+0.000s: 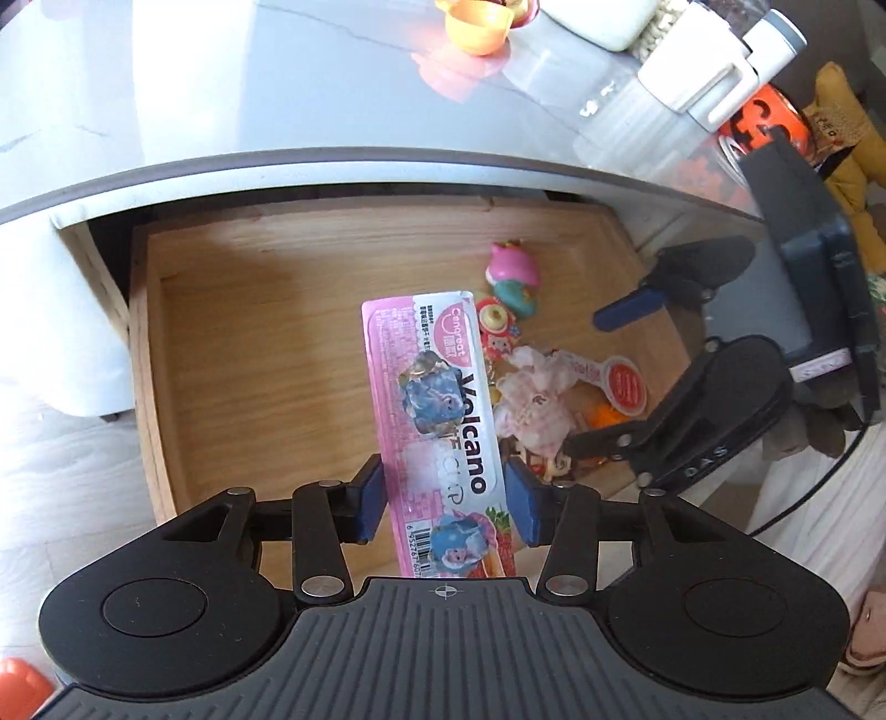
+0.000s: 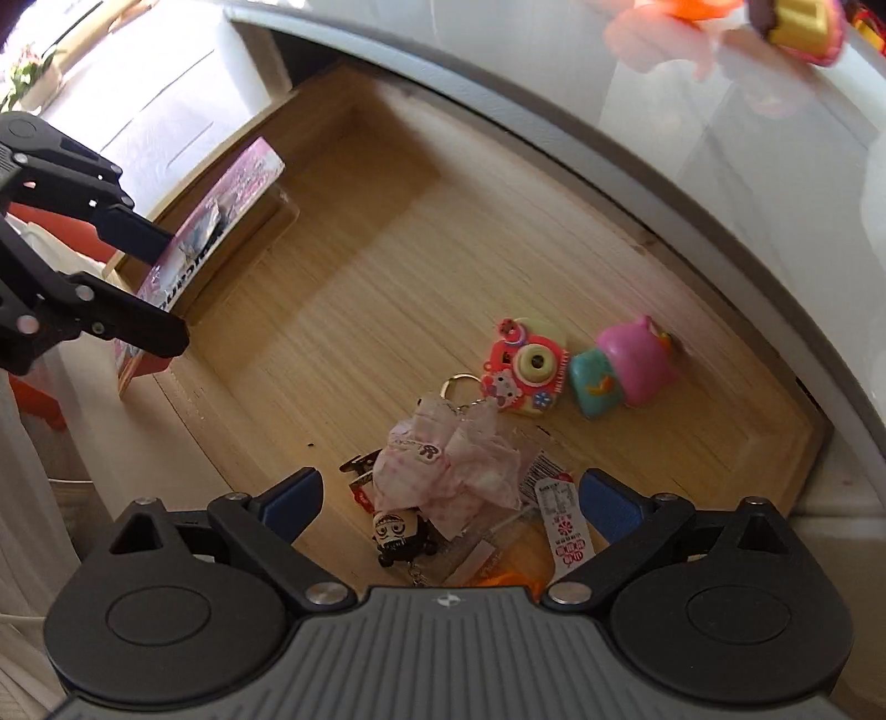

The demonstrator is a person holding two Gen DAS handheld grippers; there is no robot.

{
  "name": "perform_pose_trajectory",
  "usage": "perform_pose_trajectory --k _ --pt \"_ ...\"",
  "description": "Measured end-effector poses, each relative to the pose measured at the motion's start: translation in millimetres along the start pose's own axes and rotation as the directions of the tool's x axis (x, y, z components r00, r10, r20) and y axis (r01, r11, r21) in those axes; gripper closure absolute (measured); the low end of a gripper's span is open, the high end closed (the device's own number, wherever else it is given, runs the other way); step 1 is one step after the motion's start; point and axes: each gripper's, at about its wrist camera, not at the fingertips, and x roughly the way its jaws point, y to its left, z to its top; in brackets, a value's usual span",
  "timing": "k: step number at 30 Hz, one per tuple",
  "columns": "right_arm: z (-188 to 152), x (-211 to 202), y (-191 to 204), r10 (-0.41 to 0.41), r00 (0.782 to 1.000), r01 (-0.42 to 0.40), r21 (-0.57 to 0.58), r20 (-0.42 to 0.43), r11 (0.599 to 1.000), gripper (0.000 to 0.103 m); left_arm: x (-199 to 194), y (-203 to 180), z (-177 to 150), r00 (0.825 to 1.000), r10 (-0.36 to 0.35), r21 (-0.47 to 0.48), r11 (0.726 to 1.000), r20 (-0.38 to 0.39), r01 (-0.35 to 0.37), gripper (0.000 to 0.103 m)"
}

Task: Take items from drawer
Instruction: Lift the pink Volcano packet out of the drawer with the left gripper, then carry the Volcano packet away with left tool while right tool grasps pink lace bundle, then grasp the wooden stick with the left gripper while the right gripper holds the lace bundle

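Note:
The wooden drawer stands pulled out under a white tabletop. My left gripper is shut on a long pink "Volcano" snack packet, lifted above the drawer floor; the right wrist view shows this gripper and packet at the left. My right gripper hangs open, pointing down over a pile: a pink checked bow, a black figure keychain and a red-and-white tag. Its pads touch nothing. Beyond lie a toy camera keychain and a pink-and-teal squishy toy.
The glossy white tabletop overhangs the drawer's back. On it stand an orange toy cup, a white-capped bottle and an orange pumpkin container. The left half of the drawer floor is bare wood.

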Motion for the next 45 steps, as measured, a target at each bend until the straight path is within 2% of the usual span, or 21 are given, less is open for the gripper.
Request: perform_pose_trajectory --k 4,6,7,9,10,11,15,17,20,21,22,25,26,27,28,31,35,38,40,42,45 --pt "25 33 9 0.001 0.995 -0.004 -0.025 -0.095 1.000 0.011 0 1 -5 1.000 0.031 0.027 0.999 0.002 -0.031 0.056" --pt "30 53 11 -0.007 0.988 0.004 -0.020 -0.152 1.000 0.023 -1 5 -7 0.999 0.030 0.012 0.999 -0.011 -0.030 0.057" --pt "29 61 10 -0.014 0.983 0.012 -0.017 -0.181 1.000 0.039 -1 5 -8 0.999 0.031 0.011 0.999 -0.014 -0.031 0.058" --pt "27 62 7 -0.001 0.981 0.004 0.017 -0.194 1.000 0.057 0 4 -8 0.999 0.041 0.025 0.999 -0.016 -0.041 0.058" --pt "25 58 5 -0.011 0.982 0.016 0.024 -0.191 1.000 0.073 4 3 -9 0.999 0.045 0.031 0.999 -0.016 -0.045 0.058" --pt "21 49 4 -0.023 0.985 0.027 0.023 -0.170 0.999 0.079 11 1 -9 0.999 0.049 0.037 0.998 -0.014 -0.048 0.058" --pt "-3 1 1 -0.018 0.999 0.020 0.052 -0.042 0.998 0.083 -10 4 -10 0.998 0.019 0.040 0.999 0.057 -0.021 0.059" --pt "-19 -32 -1 -0.019 0.998 0.016 0.073 0.052 0.997 0.083 -26 -6 -1 0.989 -0.025 0.051 0.999 0.145 0.018 0.059" --pt "-45 -72 -7 -0.042 0.981 0.023 0.104 0.190 0.994 0.083 -53 -19 26 0.955 -0.035 0.067 0.998 0.294 0.016 0.059" --pt "-51 -84 -9 -0.053 0.971 0.026 0.121 0.232 0.992 0.083 -60 -24 41 0.936 -0.025 0.070 0.998 0.352 0.001 0.084" --pt "-58 -91 -12 -0.063 0.964 0.028 0.137 0.260 0.990 0.083 -64 -27 56 0.910 -0.005 0.074 0.997 0.415 -0.028 0.089" --pt "-70 -109 -23 -0.087 0.943 0.026 0.189 0.321 0.982 0.083 -65 -32 98 0.812 0.038 0.066 0.993 0.583 -0.094 0.090" --pt "-74 -113 -25 -0.096 0.938 0.028 0.202 0.334 0.979 0.083 -63 -31 110 0.789 0.050 0.062 0.992 0.612 -0.111 0.090" --pt "-77 -117 -25 -0.107 0.933 0.033 0.212 0.344 0.977 0.083 -56 -28 121 0.783 0.074 0.032 0.992 0.618 -0.119 0.090" --pt "-80 -121 -28 -0.118 0.929 0.039 0.224 0.350 0.974 0.083 -52 -22 129 0.790 0.080 -0.004 0.995 0.608 -0.098 0.091" --pt "-90 -129 -27 -0.131 0.926 0.043 0.246 0.354 0.968 0.083 -47 -9 130 0.830 -0.009 -0.029 0.999 0.558 0.031 0.092" --pt "-100 -126 -32 -0.133 0.926 0.039 0.260 0.354 0.965 0.083 -44 -25 114 0.889 -0.089 0.089 0.995 0.449 0.054 0.092" --pt "-93 -118 -35 -0.135 0.929 0.036 0.276 0.346 0.960 0.083 -29 -38 91 0.943 -0.125 0.163 0.984 0.308 0.077 0.090" --pt "-87 -107 -37 -0.122 0.933 0.026 0.277 0.338 0.960 0.083 -9 -48 73 0.977 -0.100 0.234 0.971 0.186 0.055 0.088" --pt "-82 -96 -36 -0.110 0.939 0.022 0.261 0.327 0.965 0.082 14 -62 56 0.997 -0.022 0.331 0.944 0.081 -0.006 0.088" --pt "-77 -80 -35 -0.094 0.948 0.021 0.236 0.303 0.971 0.082 51 -75 39 0.991 0.130 0.436 0.894 -0.024 -0.107 0.085"
